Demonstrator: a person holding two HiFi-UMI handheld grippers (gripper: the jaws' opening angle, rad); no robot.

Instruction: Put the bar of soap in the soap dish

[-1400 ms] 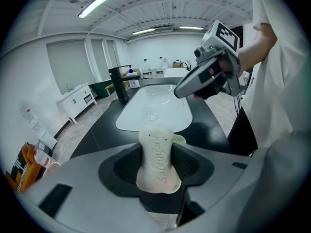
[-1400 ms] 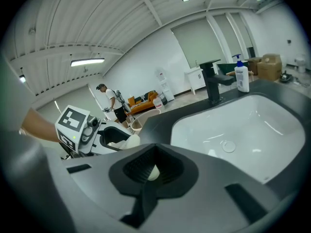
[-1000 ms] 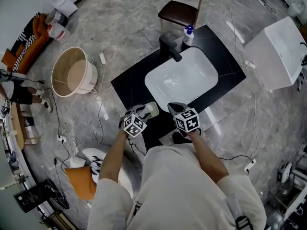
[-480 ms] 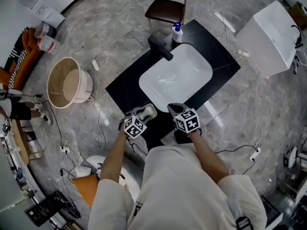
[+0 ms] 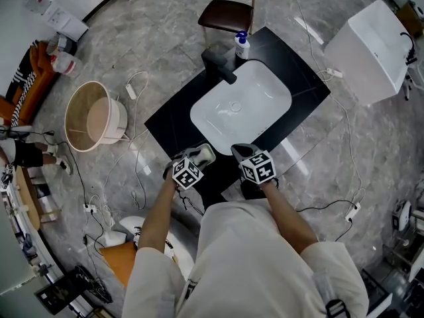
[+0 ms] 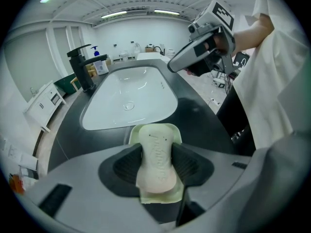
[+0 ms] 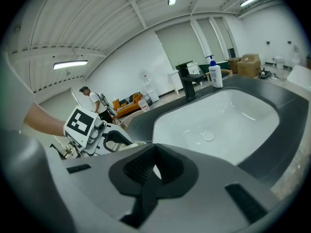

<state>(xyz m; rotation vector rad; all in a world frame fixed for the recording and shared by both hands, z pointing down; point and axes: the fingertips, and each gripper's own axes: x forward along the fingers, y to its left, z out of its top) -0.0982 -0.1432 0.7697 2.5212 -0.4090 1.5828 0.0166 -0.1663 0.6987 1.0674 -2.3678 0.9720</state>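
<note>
A cream bar of soap (image 6: 156,161) stands on edge between my left gripper's (image 6: 156,169) ribbed pads, which press on both its sides. Directly beneath it lies the pale green soap dish (image 6: 177,134) on the black counter (image 6: 199,115), at the near rim of the white sink (image 6: 129,98). In the head view the left gripper (image 5: 202,155) sits at the counter's front edge. My right gripper (image 5: 242,152) hovers beside it, shut and holding nothing; its own view shows the jaws (image 7: 153,171) closed together.
A black faucet (image 5: 218,65) and a blue-capped pump bottle (image 5: 242,44) stand at the sink's far end. A chair (image 5: 228,12) is behind the counter, a round tub (image 5: 96,118) at the left, a white cabinet (image 5: 371,42) at the right. Cables trail over the floor.
The head view has shifted slightly, so the counter sits a little higher in the picture. Both grippers keep their places, and the left one still holds the soap over the dish.
</note>
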